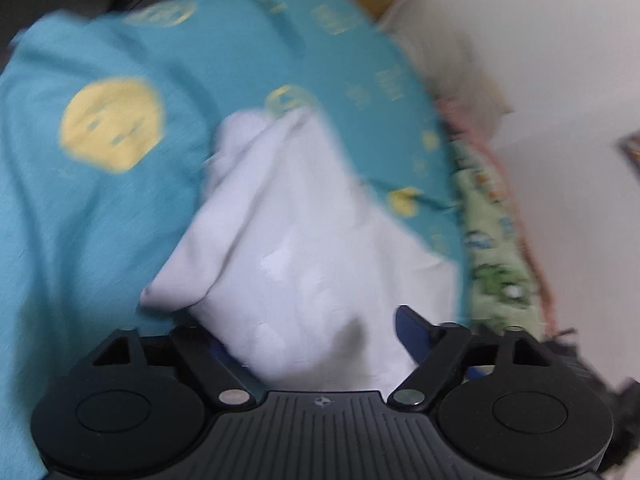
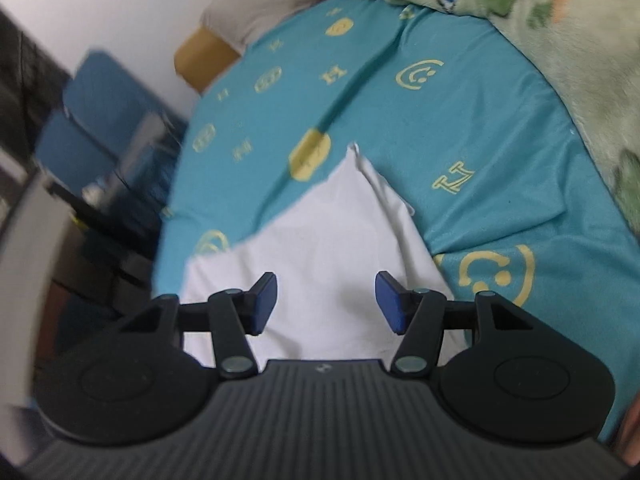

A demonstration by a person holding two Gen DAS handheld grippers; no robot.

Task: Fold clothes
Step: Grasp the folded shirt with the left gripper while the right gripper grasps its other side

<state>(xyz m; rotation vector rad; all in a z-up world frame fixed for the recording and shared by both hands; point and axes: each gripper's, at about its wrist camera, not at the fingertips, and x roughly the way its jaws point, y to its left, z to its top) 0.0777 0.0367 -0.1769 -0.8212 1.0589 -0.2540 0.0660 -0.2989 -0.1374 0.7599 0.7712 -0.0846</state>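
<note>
L gripper (image 1: 316, 332): white garment (image 1: 296, 240) bunched betw fingers, grasp can't tell. R gripper (image 2: 326, 304) released above its near edge; garment's long axis runs far

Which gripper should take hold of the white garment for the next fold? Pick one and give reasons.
Left, probably. The left gripper already has the white garment bunched between its jaws. The right gripper hangs open above flat cloth, its pads clear of it.

A home bedroom. Shown by a bed under a teal smiley-print sheet (image 2: 460, 128), with a green plush blanket (image 2: 560, 60) and a pillow (image 2: 264, 4).
</note>
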